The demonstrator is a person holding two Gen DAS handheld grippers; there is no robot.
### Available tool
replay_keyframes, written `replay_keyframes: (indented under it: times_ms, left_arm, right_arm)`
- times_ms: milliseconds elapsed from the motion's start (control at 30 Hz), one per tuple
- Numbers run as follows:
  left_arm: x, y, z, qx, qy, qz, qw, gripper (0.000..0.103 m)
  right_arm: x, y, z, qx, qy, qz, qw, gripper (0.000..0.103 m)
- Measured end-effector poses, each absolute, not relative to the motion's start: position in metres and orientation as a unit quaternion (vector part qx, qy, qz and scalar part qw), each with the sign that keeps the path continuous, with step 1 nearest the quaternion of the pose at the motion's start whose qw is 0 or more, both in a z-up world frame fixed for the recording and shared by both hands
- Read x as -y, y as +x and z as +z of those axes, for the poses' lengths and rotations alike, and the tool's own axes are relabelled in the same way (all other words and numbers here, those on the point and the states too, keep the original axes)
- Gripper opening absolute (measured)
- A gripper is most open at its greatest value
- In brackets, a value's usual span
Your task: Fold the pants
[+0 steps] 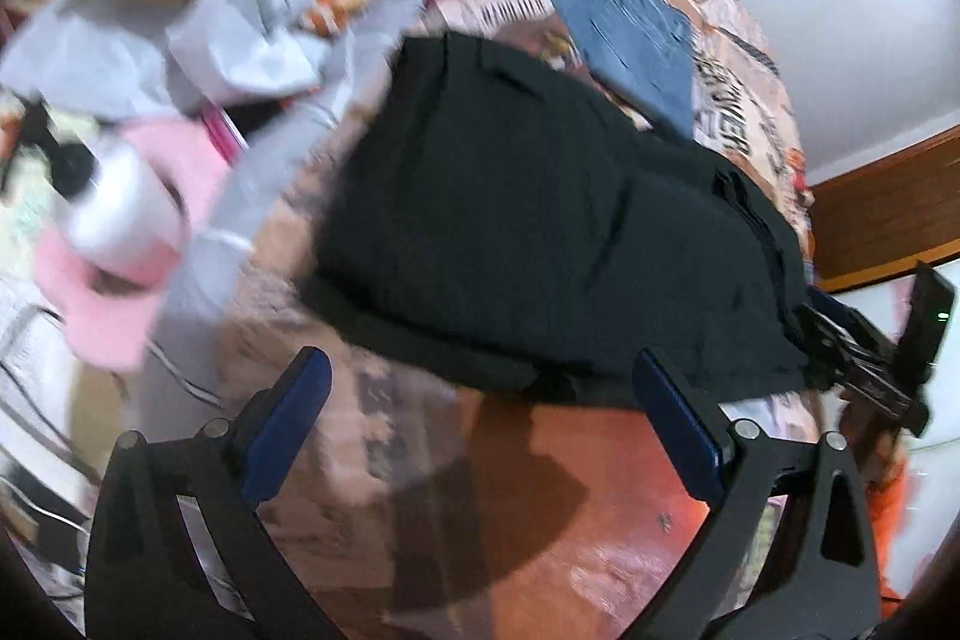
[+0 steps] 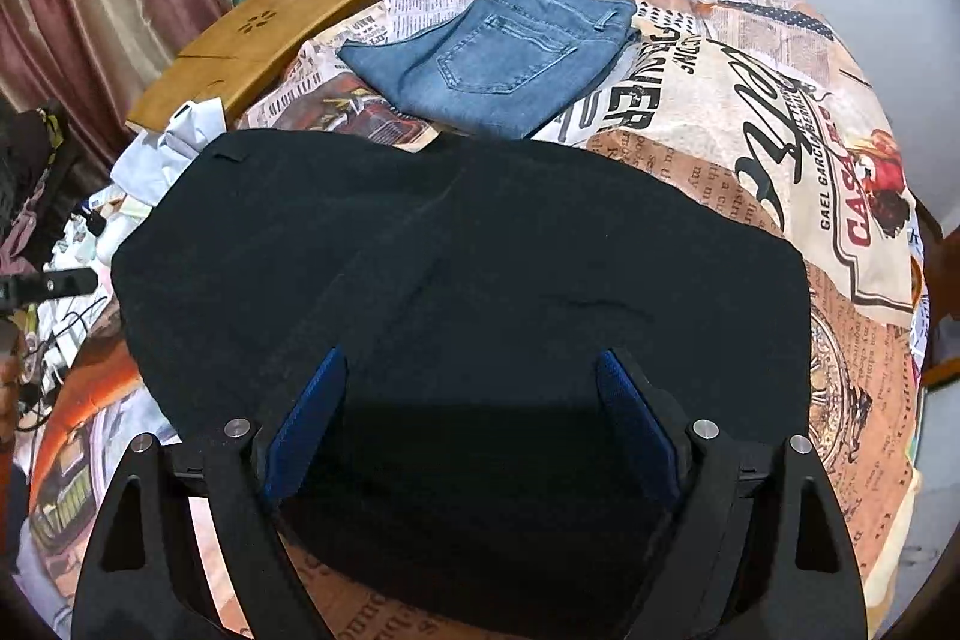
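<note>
Lying in a compact, roughly rectangular bundle near the bed's front edge, the black pants look already folded at least once, while a folded pair of blue jeans sits farther back toward the far edge beside a wooden board. Both tools are spread wide and hold nothing: the right gripper hovers over the near part of the black pants, and the left gripper hangs above bare bedspread just short of the bundle's edge. Judging from this, folding seems nearly finished, with perhaps one more fold or some smoothing left, though the blurred left view hides the layers.
</note>
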State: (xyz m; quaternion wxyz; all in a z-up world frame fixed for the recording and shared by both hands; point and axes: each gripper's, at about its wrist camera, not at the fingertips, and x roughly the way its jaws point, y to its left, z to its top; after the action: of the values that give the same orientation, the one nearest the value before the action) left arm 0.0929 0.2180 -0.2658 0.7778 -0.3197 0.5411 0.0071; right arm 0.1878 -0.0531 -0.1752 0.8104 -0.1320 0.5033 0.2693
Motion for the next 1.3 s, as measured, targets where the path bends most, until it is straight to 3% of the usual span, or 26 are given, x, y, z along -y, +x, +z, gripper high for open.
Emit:
replay_keyframes:
  times_ms: [433,467,533,567,833,933,1300]
  left_arm:
    - [-0.236,0.132,-0.312,-0.527,-0.475,-0.059,0.703,0.101]
    - [-0.237,0.135,-0.313,-0.523,-0.471,-0.051,0.708,0.099]
    - [-0.236,0.144,-0.311,-0.531,-0.416,-0.002,0.738,0.067]
    - [-0.236,0.147,-0.310,-0.539,-0.388,0.022,0.747,0.061]
    - [-0.216,0.151,-0.267,-0.507,-0.291,0.079,0.807,0.030]
    - [-0.208,0.154,-0.236,-0.474,-0.247,0.084,0.841,0.024]
    - [-0.135,0.175,-0.106,-0.351,-0.142,0.015,0.925,0.021]
  right_arm:
    - [0.053,0.188,-0.178,-0.502,-0.129,0.280,0.808,0.085]
    - [0.053,0.189,-0.179,-0.502,-0.127,0.280,0.808,0.085]
    - [0.053,0.189,-0.180,-0.503,-0.125,0.283,0.807,0.086]
    - [0.053,0.190,-0.180,-0.504,-0.125,0.284,0.806,0.086]
    - [0.054,0.188,-0.180,-0.501,-0.119,0.294,0.805,0.086]
    - [0.060,0.189,-0.176,-0.505,-0.096,0.299,0.804,0.085]
    - [0.150,0.188,-0.144,-0.489,0.018,0.255,0.834,0.085]
